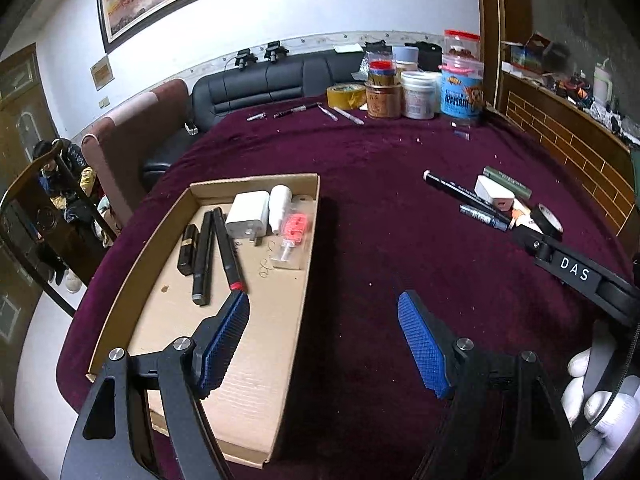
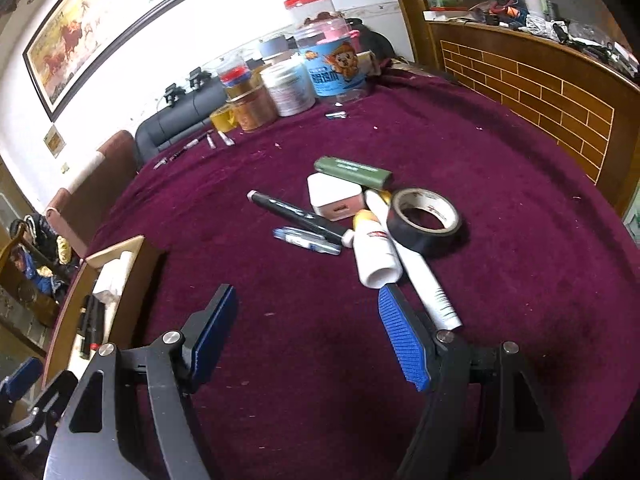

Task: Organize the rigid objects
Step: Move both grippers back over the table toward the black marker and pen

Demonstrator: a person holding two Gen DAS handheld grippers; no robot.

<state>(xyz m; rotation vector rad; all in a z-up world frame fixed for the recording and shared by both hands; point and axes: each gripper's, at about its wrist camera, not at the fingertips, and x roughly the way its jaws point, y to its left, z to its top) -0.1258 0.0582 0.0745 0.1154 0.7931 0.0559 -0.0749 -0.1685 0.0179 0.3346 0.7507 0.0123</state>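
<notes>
A shallow cardboard box (image 1: 208,364) lies on the maroon tablecloth; inside are a white charger (image 1: 247,214), a white bottle (image 1: 279,204), a pink packet (image 1: 294,232) and dark pens (image 1: 202,256). My left gripper (image 1: 322,300) is open and empty, straddling the box's right wall. A loose pile sits to the right: black tape roll (image 2: 426,220), white bottle (image 2: 376,254), white tube (image 2: 428,280), white adapter (image 2: 334,196), green stick (image 2: 352,169), black marker (image 2: 296,214), blue pen (image 2: 306,240). My right gripper (image 2: 306,294) is open and empty, just short of the pile.
Jars and tubs (image 2: 292,80) and a yellow tape roll (image 1: 346,95) stand at the table's far edge, with small pens (image 1: 320,112) beside them. A wooden partition (image 2: 540,92) runs along the right. A sofa (image 1: 260,84) and chairs stand behind the table.
</notes>
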